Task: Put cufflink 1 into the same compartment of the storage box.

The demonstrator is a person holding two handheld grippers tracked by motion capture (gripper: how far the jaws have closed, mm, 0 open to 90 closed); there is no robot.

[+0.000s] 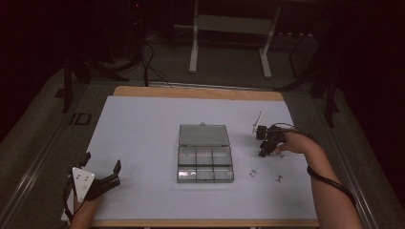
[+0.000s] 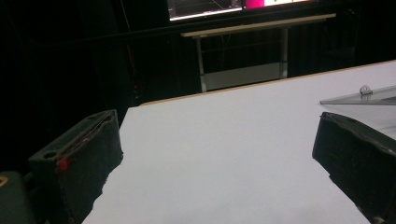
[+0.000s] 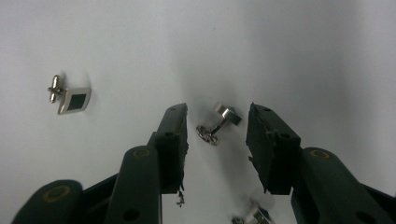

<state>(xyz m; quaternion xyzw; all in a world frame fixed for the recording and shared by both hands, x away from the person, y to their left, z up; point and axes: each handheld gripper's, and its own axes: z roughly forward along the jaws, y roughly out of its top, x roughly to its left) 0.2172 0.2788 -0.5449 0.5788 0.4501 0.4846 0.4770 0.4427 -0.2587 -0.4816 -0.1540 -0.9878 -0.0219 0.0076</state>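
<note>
nearby, square cufflink (image 3: 74, 100) lies clear; right gripper (image 3: 217, 125) jaws narrow around round cufflink (image 3: 218, 124), untouched; left gripper (image 1: 101, 168) jaws wide.

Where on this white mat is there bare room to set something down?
Bare: the wide stretch between the left hand-held gripper and the clear compartment box, and the mat behind the box. Crowded: right of the box, around the right hand-held gripper and cufflinks.

Setting: dim lab or recording studio.
White-covered worktable (image 1: 143, 124); beyond the left jaws, a metal-legged bench (image 2: 257, 28) under a lit screen (image 2: 205, 7); cables (image 1: 148, 62) across grey floor.
</note>
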